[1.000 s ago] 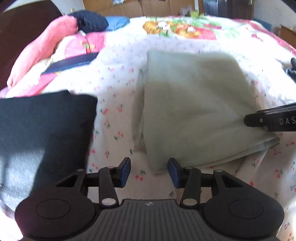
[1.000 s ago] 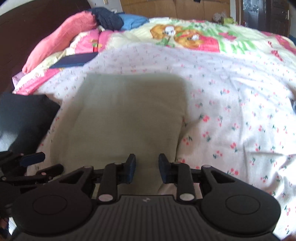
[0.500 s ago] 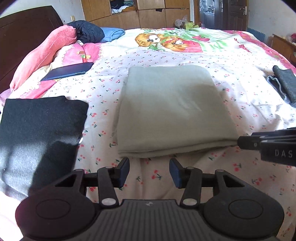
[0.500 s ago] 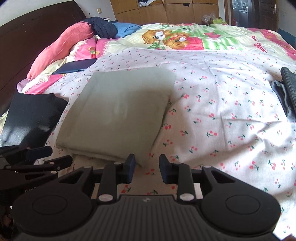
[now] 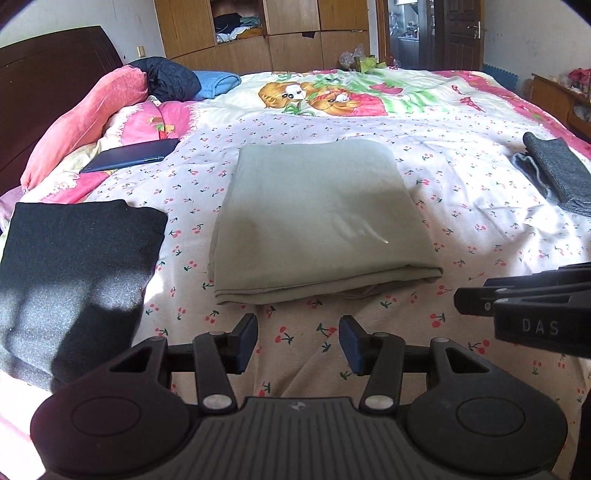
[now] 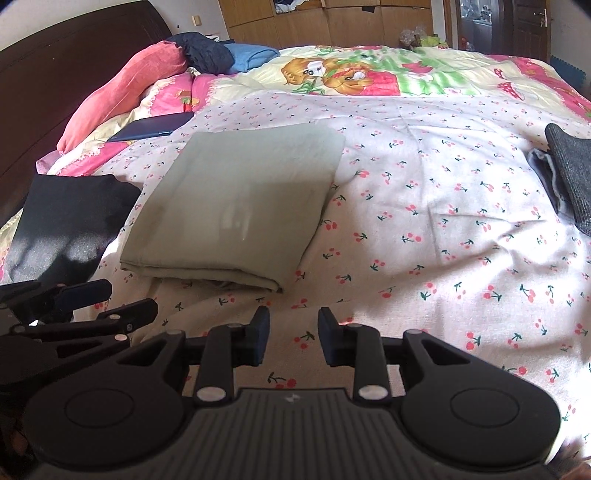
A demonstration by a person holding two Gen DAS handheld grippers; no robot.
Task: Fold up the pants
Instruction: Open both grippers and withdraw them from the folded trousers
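Pale green pants (image 5: 317,218) (image 6: 236,206) lie folded into a flat rectangle on the cherry-print bedspread (image 5: 461,229), folded edge toward me. My left gripper (image 5: 298,343) is open with nothing between its fingers and hovers just short of that near edge. My right gripper (image 6: 293,338) is also open and empty, off the pants' near right corner. In the left wrist view the right gripper (image 5: 517,302) shows from the side at the right. In the right wrist view the left gripper (image 6: 85,299) pokes in at the lower left.
A folded black garment (image 5: 74,280) (image 6: 70,218) lies left of the pants. Folded grey clothes (image 5: 554,177) (image 6: 569,177) rest at the right. A dark tablet (image 5: 129,155), pink pillow (image 5: 81,122) and dark headboard (image 6: 55,81) are at the far left; wooden cupboards (image 5: 277,33) stand behind the bed.
Both grippers have drawn back and up from the pants, which now lie further ahead and wholly in view. The pants themselves have not moved.
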